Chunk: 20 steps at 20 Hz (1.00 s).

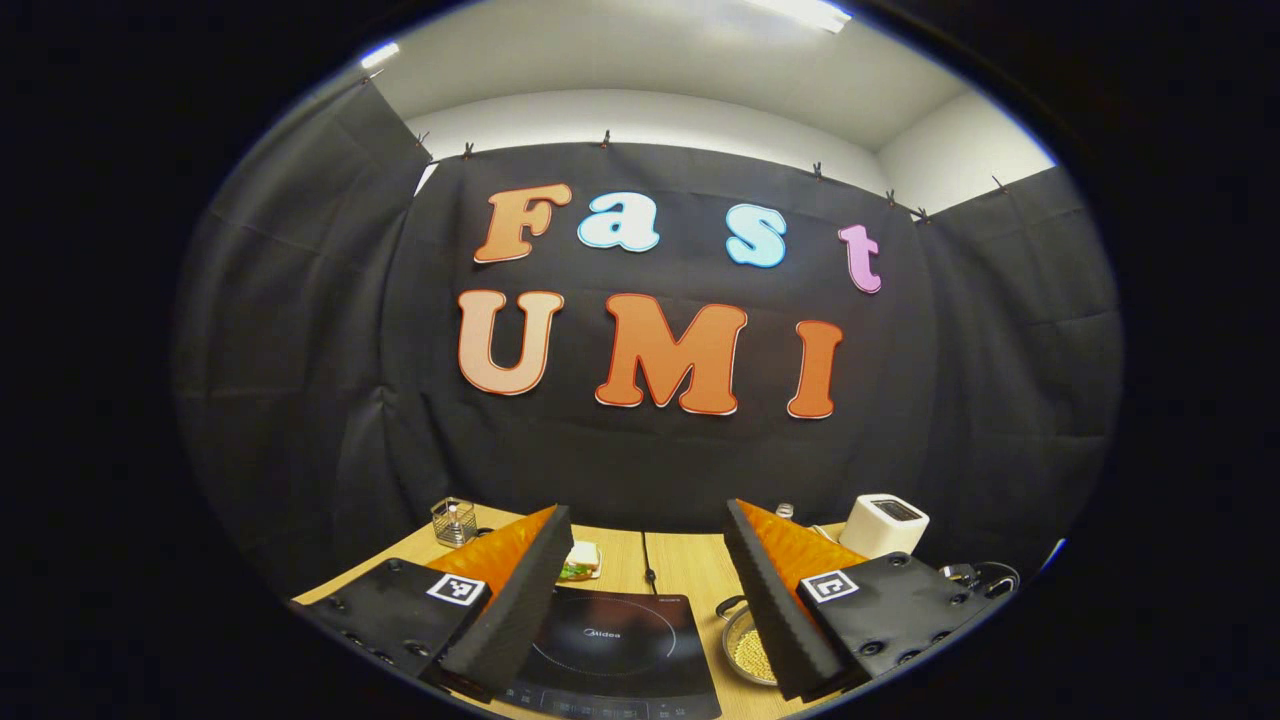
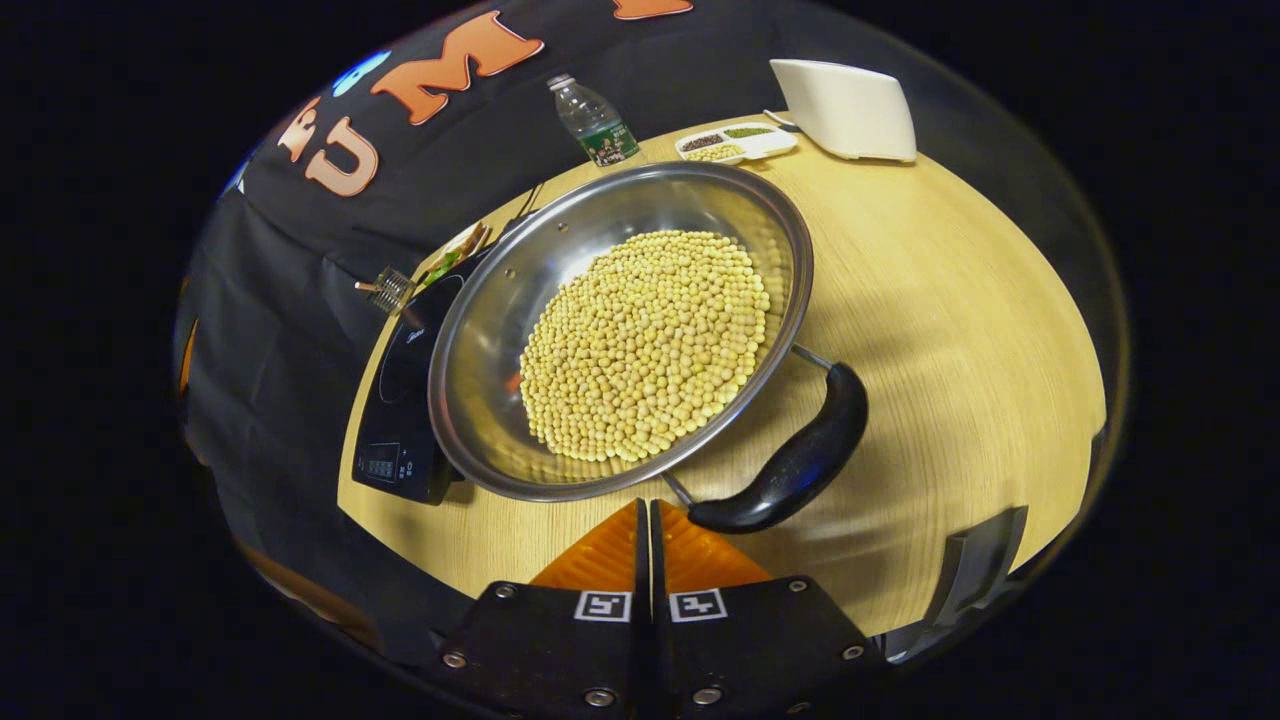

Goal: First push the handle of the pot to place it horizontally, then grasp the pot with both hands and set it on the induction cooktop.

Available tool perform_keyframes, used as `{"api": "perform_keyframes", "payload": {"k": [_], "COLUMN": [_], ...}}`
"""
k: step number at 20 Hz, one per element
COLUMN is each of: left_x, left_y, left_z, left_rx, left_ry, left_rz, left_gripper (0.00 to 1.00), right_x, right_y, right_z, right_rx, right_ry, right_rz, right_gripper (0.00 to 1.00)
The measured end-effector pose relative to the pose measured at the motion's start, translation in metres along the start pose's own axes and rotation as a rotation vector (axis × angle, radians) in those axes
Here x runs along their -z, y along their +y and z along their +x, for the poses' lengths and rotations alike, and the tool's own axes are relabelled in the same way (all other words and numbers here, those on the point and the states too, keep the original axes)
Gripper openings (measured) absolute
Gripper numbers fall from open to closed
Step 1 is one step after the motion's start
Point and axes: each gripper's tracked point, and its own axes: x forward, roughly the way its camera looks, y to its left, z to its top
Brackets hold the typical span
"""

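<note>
Closed fingers of my right gripper, holding nothing, sit just beside the pot at its near rim, next to the black handle. I judge a careless shove could tip the beans out. My left gripper hangs wide open and empty above the cooktop, which the pot overlaps. Both rest on a pale wooden table, with a toaster and bottle beyond the pot by the black cloth wall.
</note>
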Motion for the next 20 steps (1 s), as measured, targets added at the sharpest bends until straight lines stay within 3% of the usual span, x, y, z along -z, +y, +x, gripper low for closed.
{"api": "perform_keyframes", "payload": {"k": [2, 4, 7, 14, 20], "left_x": [-0.003, -0.002, 0.009, 0.017, 0.003], "left_y": [-0.002, 0.000, 0.009, 0.025, 0.034], "left_z": [-0.001, 0.001, 0.004, 0.011, 0.008], "left_rx": [0.011, 0.004, -0.017, -0.068, -0.103], "left_ry": [-0.010, -0.019, 0.001, 0.012, -0.037], "left_rz": [0.014, 0.020, 0.033, 0.074, 0.136], "left_gripper": [1.00, 1.00, 1.00, 1.00, 0.99], "right_x": [-0.003, -0.001, -0.015, -0.048, -0.081], "right_y": [-0.015, -0.019, -0.029, -0.059, -0.077], "right_z": [0.001, 0.001, 0.002, -0.006, -0.002], "right_rx": [0.050, 0.046, 0.062, 0.125, 0.178], "right_ry": [0.031, 0.068, 0.037, -0.013, -0.053], "right_rz": [-0.008, 0.036, 0.103, 0.131, 0.185], "right_gripper": [0.00, 0.00, 0.00, 0.00, 0.00]}}
